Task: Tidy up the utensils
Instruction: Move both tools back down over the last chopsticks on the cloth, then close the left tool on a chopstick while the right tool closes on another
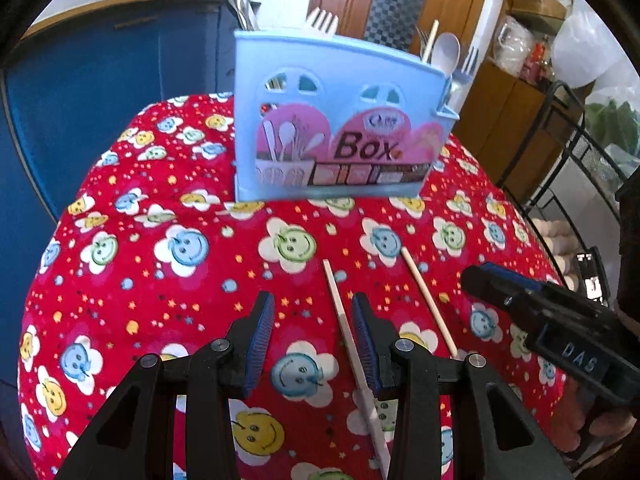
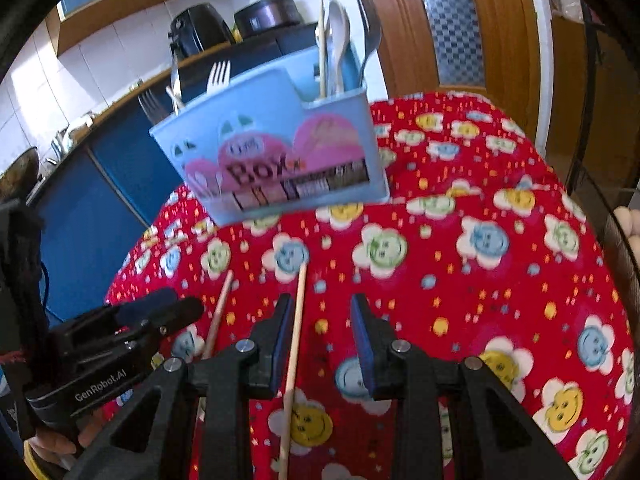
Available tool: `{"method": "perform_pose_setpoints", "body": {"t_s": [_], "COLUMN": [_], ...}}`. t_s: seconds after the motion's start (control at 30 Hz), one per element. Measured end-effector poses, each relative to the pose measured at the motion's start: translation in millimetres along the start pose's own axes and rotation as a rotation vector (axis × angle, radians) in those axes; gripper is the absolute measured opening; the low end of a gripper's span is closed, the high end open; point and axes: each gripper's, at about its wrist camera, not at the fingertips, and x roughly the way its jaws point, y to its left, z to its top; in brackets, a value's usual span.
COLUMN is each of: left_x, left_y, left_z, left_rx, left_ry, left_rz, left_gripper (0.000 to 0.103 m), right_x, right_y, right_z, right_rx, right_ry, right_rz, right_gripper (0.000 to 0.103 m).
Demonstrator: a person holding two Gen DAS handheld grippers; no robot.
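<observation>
We are working over a surface (image 1: 120, 264) draped in a red cloth printed with smiling clouds. At its far side stands the blue utensil box (image 1: 340, 120), upright, already holding forks, spoons and at least one chopstick in its compartments.

Both of our tools hover low over the near part of the cloth. The left gripper (image 1: 313, 340) has its jaws spread and holds nothing; the right gripper (image 2: 320, 344) is likewise spread and empty.

Two chopsticks lie loose on the cloth, well apart from the box. The left chopstick (image 1: 352, 344) runs just beside the inner face of the left gripper's right-hand jaw. The right chopstick (image 2: 294, 356) runs along the inner face of the right gripper's left-hand jaw. Neither sits centred in its gap.

In our judgement that offset is the main risk: closing from here could push a stick sideways or roll it across the cloth instead of pinching it. The sticks are thin and lie flat on soft fabric, so the pads might catch cloth with them. The two grippers are close together and could knock each other if both close in at once. A stick lifted by its end may swing and miss its compartment.

The box front reads "Box". The left gripper's body reads "GenRobot.AI"; the right one's shows "DAS".
</observation>
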Motion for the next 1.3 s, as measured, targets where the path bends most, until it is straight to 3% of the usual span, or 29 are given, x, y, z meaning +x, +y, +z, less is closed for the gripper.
{"method": "perform_pose_setpoints", "body": {"t_s": [0.2,0.5,0.6,0.67,0.83,1.3], "left_x": [9.9,20.9,22.4,23.6,20.0,-13.9], "left_y": [-5.5,-12.8,-12.4,-11.4,-7.2,20.9], "left_z": [-6.4,-7.8,-7.2,-7.4,-6.0,3.7], "left_rx": [0.018,0.052,0.048,0.038,0.012,-0.098], "left_ry": [0.055,0.101,0.105,0.105,0.086,-0.049], "left_rz": [-0.035,-0.045,-0.052,-0.057,-0.069,-0.085], "left_gripper": [0.041,0.021,0.01,0.009,0.004,0.004], "right_x": [1.6,0.4,-0.5,-2.4,-3.2,15.8], "right_y": [-2.3,-5.9,-5.9,-6.0,-5.6,13.7], "right_z": [-8.4,-16.1,-16.8,-17.3,-17.6,-12.4], "right_rx": [0.019,0.042,0.048,0.053,0.052,0.002], "right_ry": [0.02,0.032,0.033,0.03,0.039,0.131], "right_rz": [0.001,-0.004,-0.004,-0.003,0.001,0.038], "right_gripper": [0.032,0.032,0.032,0.032,0.032,0.032]}}
